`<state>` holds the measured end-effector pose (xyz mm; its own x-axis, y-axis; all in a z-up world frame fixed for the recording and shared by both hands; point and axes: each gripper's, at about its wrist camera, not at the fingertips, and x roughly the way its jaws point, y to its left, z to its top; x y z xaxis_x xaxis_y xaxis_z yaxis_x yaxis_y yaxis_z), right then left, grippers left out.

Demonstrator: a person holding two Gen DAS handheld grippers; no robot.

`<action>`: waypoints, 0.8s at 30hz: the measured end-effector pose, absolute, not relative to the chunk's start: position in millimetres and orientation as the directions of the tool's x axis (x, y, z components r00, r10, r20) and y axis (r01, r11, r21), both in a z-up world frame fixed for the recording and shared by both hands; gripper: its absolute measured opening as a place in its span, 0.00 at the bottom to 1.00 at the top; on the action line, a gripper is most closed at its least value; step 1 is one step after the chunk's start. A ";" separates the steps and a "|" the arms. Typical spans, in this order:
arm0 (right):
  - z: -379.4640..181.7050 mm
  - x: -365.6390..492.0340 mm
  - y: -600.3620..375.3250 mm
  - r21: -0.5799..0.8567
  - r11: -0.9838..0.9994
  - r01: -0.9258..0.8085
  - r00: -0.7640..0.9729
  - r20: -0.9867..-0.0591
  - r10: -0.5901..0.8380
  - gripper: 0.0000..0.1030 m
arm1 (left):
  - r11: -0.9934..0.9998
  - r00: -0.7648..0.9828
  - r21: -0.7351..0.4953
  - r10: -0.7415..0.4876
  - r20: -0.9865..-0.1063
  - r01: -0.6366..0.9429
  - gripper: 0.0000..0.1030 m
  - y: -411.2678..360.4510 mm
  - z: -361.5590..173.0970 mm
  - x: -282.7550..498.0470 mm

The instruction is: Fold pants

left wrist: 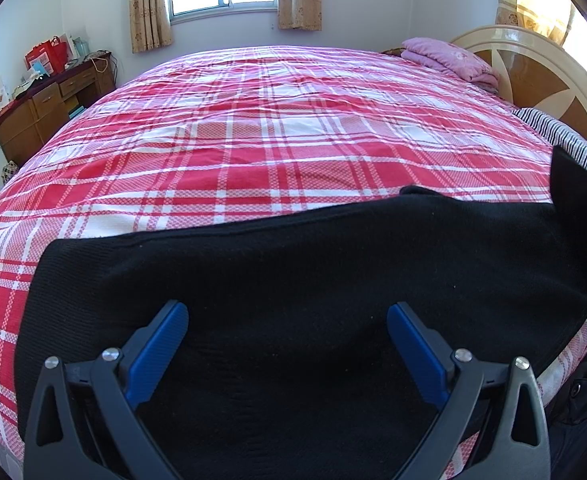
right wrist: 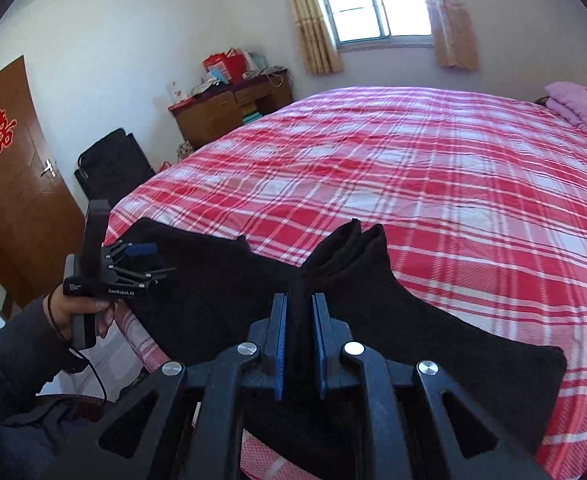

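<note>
Because the black pants (right wrist: pixel 221 280) lie limp along the near edge of the plaid bed (right wrist: pixel 433 168), filling the lower half of both views, they look soft, light and floppy, likely to sag wherever they are unsupported. At lower left of the right wrist view the left gripper (right wrist: pixel 143 258) hangs over the cloth with jaws spread and empty. At bottom centre the right gripper (right wrist: pixel 299 312) is clamped on a raised pinch of fabric; folded edges and hems seem the surest holds.
</note>
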<state>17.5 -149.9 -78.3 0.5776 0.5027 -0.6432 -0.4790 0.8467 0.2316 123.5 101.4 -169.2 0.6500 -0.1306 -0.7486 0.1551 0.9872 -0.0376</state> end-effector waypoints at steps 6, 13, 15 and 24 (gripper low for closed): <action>-108.1 24.7 -117.5 0.214 0.828 -0.519 0.501 -0.708 0.497 0.12 | 0.987 0.652 -0.028 -0.125 -0.748 0.158 0.99 101.4 -170.2 124.1; -142.7 33.1 -110.4 0.270 0.811 -0.519 0.381 -0.777 0.502 0.23 | 0.986 0.661 -0.057 -0.146 -0.736 0.154 0.99 96.8 -161.9 121.9; -134.4 30.3 -117.6 0.286 0.807 -0.518 0.368 -0.777 0.511 0.44 | 0.982 0.668 -0.074 -0.173 -0.723 0.174 0.99 90.4 -154.1 119.2; -99.8 -18.8 -209.8 0.214 0.880 -0.424 0.495 -0.759 0.423 0.50 | 0.870 0.544 -0.262 -0.470 -0.695 0.418 0.98 1.3 -141.2 118.2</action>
